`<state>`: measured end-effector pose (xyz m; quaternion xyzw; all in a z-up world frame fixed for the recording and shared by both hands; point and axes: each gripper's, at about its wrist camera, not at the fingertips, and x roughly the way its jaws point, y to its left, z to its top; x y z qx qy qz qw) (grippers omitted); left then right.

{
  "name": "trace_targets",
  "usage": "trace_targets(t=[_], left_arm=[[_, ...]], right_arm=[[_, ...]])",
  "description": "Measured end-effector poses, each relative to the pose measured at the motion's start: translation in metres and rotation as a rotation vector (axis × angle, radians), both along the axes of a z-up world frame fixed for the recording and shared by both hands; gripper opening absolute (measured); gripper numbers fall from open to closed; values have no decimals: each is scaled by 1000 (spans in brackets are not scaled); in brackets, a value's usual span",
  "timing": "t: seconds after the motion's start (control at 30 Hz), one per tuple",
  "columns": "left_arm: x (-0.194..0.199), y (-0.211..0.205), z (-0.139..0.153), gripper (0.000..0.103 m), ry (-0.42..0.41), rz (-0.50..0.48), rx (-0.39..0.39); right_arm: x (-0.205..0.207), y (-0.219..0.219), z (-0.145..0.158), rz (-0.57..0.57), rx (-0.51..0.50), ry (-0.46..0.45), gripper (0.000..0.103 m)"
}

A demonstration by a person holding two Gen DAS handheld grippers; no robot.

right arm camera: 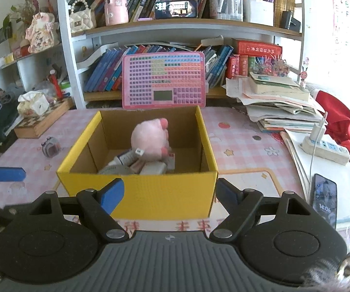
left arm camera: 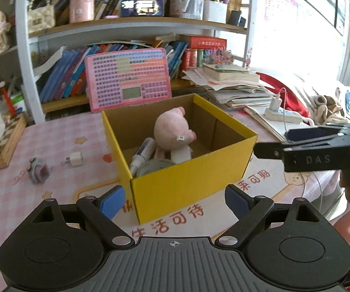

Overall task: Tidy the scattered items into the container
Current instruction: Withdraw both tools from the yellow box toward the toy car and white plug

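A yellow cardboard box (left arm camera: 189,185) (right arm camera: 140,189) stands on the pink checked tablecloth. Inside it lie a pink plush pig (left arm camera: 172,129) (right arm camera: 150,136), a white tube (left arm camera: 143,153), a tape roll (left arm camera: 155,166) and small packets (right arm camera: 150,168). Left of the box on the cloth lie a white charger cube (left arm camera: 75,159) and a small grey-purple toy (left arm camera: 38,170) (right arm camera: 50,146). My left gripper (left arm camera: 175,200) is open and empty, just in front of the box's near corner. My right gripper (right arm camera: 168,196) is open and empty, in front of the box's near wall; it shows side-on in the left wrist view (left arm camera: 272,146).
A pink keyboard toy (right arm camera: 164,80) leans against the bookshelf behind the box. A chessboard box (right arm camera: 43,119) with a tissue pack sits at the left. A paper stack (right arm camera: 279,107), a power strip (right arm camera: 326,148) and a phone (right arm camera: 324,197) lie at the right.
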<state>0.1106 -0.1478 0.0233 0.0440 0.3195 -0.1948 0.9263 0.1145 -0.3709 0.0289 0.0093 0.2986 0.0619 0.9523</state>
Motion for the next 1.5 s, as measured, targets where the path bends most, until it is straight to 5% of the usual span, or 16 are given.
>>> trace_targets(t=[1.17,1.5], left_arm=[[-51,32,-27,91,130,169,31],[-58,43,-34,92,169,213,55]], right_arm=[[-55,39,-42,68,-5,132,86],[-51,65,-49,168,-25,166,88]])
